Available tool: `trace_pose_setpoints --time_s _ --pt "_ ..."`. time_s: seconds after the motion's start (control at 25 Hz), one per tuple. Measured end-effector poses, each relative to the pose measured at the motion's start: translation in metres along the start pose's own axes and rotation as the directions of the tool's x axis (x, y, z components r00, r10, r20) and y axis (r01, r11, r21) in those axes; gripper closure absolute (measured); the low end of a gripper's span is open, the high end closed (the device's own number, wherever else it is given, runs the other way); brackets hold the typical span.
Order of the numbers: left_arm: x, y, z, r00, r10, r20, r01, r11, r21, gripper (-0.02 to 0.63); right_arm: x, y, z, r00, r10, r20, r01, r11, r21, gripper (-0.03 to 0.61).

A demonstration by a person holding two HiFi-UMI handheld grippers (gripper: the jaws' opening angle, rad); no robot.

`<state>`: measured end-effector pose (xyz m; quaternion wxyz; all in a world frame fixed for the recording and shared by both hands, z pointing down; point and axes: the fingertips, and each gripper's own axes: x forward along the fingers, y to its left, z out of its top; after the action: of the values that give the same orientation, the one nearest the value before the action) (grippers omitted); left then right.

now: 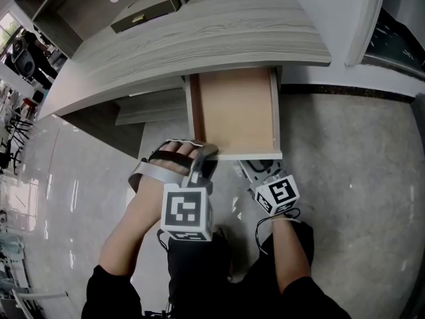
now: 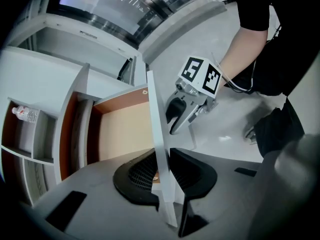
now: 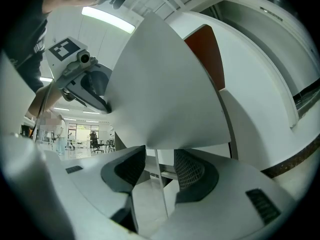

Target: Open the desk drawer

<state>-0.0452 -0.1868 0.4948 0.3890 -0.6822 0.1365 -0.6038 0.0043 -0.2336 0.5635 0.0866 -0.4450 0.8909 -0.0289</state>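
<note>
The desk drawer (image 1: 232, 111) stands pulled out from under the wooden desktop (image 1: 199, 38), and its pale wood bottom is bare. My left gripper (image 1: 206, 153) reaches down onto the left end of the white drawer front (image 1: 249, 156). In the left gripper view that front panel (image 2: 156, 129) runs edge-on between the jaws, and my left gripper (image 2: 161, 171) is shut on it, with a pad on each face. My right gripper (image 1: 255, 171) sits just below the drawer front near its right end. Its jaws (image 3: 157, 166) stand apart under the panel's underside (image 3: 165, 94) with nothing in them.
A dark flat box (image 1: 143, 12) lies on the desktop. Side shelves at the left of the desk hold a small bottle (image 2: 25, 115). Glossy grey floor (image 1: 345, 178) spreads around the person's legs. People and office chairs show far off in the right gripper view.
</note>
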Motion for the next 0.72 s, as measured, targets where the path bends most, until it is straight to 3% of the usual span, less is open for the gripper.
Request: trace_pose_setpoints --time_s 0.24,0.32,0.52,0.72 --pt "0.000 0.000 0.000 1.000 0.011 0.006 -0.011 0.999 -0.032 0.531 -0.016 0.007 -0.044 0.989 -0.040 -0.142 0.039 0.999 -0.008 0.427" --pt "-0.001 0.001 0.000 1.000 0.025 0.001 -0.025 0.999 -0.036 0.531 -0.022 0.015 -0.061 0.977 -0.050 -0.207 0.041 0.998 -0.045 0.572" --pt "-0.002 0.001 0.003 0.999 0.045 -0.012 -0.046 0.997 -0.058 0.529 -0.034 0.042 -0.093 0.948 0.002 -0.317 -0.028 0.997 -0.078 0.572" --pt "0.000 -0.003 0.001 0.998 0.049 -0.029 -0.051 0.997 -0.052 0.531 -0.042 0.042 -0.096 0.944 0.000 -0.330 -0.028 0.996 -0.080 0.572"
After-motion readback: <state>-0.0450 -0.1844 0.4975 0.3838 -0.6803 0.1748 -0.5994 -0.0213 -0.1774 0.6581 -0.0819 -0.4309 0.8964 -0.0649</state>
